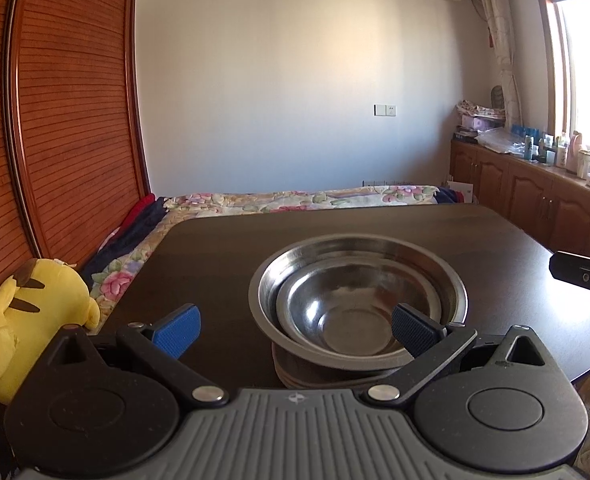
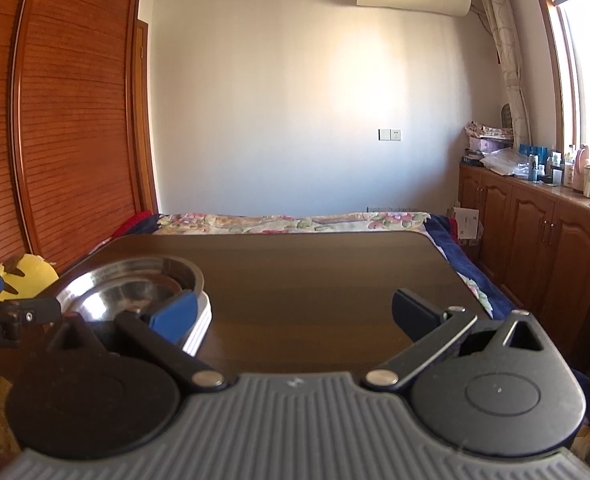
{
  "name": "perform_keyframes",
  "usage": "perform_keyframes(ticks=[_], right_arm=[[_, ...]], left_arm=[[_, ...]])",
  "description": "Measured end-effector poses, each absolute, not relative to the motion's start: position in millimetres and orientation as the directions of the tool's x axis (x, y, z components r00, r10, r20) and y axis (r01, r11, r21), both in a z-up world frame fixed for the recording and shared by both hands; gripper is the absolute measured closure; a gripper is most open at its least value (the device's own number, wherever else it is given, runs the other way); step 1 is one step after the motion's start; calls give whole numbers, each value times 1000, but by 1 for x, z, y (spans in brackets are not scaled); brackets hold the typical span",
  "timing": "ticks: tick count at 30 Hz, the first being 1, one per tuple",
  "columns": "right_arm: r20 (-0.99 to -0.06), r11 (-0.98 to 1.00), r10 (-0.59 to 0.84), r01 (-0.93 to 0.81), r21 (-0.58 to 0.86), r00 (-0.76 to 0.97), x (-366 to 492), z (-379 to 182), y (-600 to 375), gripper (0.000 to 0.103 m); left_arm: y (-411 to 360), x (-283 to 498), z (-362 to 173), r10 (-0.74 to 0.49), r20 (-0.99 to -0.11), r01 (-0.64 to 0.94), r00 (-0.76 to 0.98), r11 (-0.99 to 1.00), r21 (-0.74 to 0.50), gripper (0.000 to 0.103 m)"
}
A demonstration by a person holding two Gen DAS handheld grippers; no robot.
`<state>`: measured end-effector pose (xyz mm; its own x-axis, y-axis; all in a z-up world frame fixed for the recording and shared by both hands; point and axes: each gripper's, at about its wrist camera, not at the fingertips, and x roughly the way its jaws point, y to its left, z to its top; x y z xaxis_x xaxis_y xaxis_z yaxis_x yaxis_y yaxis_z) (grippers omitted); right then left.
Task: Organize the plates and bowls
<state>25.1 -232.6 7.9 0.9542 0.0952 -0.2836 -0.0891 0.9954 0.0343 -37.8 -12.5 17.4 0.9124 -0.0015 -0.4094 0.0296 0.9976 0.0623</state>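
Two steel bowls are nested on a stack of plates on the dark table point(image 1: 455, 248): a large bowl point(image 1: 295, 264) holds a smaller bowl point(image 1: 351, 320). The plates point(image 1: 319, 378) show as pale rims under them. My left gripper point(image 1: 295, 330) stands open just in front of the stack, its right finger before the bowls' near rim, nothing held. In the right wrist view the same bowls point(image 2: 135, 284) and white plate edges point(image 2: 199, 328) sit at the left. My right gripper point(image 2: 293, 318) is open over bare table, to the right of the stack.
A yellow plush toy point(image 1: 23, 316) lies off the table's left edge. A flowered bed point(image 1: 295, 198) runs behind the table, wooden wardrobe doors point(image 1: 67, 120) at the left. Wooden cabinets point(image 2: 535, 232) with bottles line the right wall. The right gripper's tip point(image 1: 583, 276) shows at the left view's right edge.
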Motion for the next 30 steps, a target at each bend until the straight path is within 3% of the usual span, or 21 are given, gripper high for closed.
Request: perform_keyframes(ticks=[30], right_arm=[[-288,996,91,-89,21,953,24,4,-235,0]], left_arm=[[-13,-36,6,-2,-425,27,905,998,53,0]])
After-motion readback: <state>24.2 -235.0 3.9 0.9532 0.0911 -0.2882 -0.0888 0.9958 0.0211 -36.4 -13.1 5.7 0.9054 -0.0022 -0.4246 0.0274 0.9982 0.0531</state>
